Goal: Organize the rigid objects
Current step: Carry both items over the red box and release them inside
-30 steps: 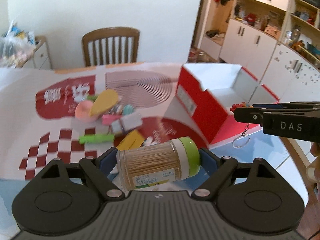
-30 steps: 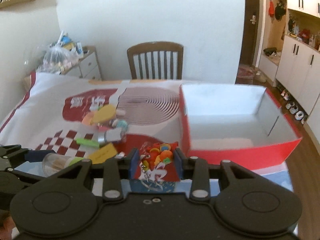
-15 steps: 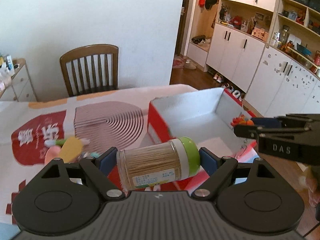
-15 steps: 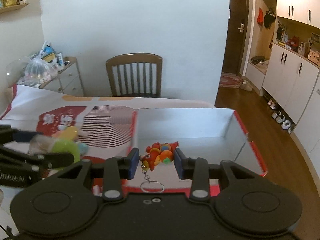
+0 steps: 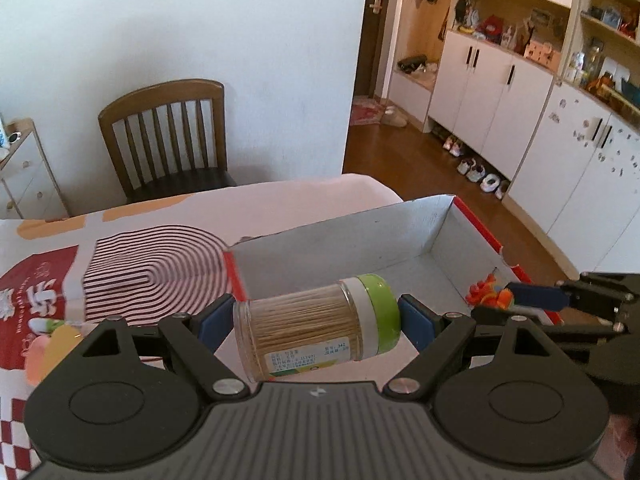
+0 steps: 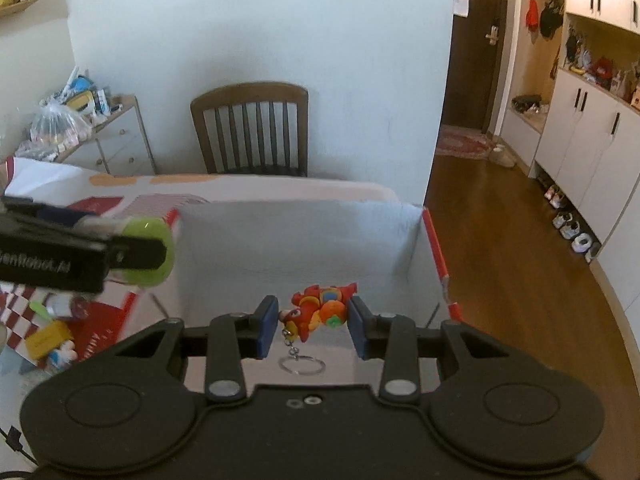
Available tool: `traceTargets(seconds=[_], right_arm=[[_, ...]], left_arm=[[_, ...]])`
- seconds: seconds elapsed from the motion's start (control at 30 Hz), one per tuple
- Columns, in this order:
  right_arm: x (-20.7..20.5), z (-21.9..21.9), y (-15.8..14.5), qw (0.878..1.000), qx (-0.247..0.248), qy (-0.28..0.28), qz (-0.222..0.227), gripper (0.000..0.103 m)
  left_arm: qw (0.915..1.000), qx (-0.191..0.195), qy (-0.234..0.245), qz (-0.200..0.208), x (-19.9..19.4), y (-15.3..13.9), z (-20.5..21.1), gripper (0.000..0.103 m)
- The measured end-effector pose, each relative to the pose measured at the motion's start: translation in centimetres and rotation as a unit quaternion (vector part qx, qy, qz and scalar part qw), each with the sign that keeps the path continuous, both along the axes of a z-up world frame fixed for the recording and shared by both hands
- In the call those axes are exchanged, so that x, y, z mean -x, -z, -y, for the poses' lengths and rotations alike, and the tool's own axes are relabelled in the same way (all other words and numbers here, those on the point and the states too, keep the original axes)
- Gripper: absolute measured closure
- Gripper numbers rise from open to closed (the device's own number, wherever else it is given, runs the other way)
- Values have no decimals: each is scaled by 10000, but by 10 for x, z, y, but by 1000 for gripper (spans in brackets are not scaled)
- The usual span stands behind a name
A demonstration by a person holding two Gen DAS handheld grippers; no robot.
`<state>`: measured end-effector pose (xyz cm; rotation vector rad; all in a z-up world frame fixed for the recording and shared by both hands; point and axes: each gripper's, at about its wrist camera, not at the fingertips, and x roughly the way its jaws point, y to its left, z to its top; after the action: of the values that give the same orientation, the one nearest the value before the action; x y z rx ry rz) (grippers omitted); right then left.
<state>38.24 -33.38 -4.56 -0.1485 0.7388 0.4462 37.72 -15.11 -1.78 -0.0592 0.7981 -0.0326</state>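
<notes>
While clamping the toothpick jar [image 5: 316, 330] in the left gripper [image 5: 316, 320] and pinching the red keychain [image 6: 318, 310] in the right gripper [image 6: 312, 320], both hovering above the empty red box [image 5: 476, 224]: nothing dropped in yet, several small items [image 6: 52, 340] left on the table.

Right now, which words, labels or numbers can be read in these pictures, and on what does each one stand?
"...enRobot.AI", its start cut off: on the side of the left gripper, in the right wrist view.
Label on the toothpick jar: print too small to read.
Large white characters on the red tablecloth: partly cut off, not readable.
</notes>
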Motion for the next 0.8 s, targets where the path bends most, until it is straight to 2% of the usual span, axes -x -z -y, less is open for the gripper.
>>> traceTargets(seconds=[0.3, 0.53, 0.63, 0.8], right_arm=[[-35, -2, 41, 9976, 245, -438, -478, 67], [-56, -10, 60, 9937, 436, -526, -888, 67], [-60, -9, 67, 9921, 481, -515, -1038, 67], [-59, -13, 67, 9895, 597, -620, -1159, 67]], left_arm=[[9977, -225, 127, -632, -60, 50, 37, 15], [9910, -308, 112, -1297, -95, 88, 50, 16], [9884, -377, 105, -1465, -105, 97, 50, 23], [9874, -360, 97, -1536, -111, 98, 50, 23]])
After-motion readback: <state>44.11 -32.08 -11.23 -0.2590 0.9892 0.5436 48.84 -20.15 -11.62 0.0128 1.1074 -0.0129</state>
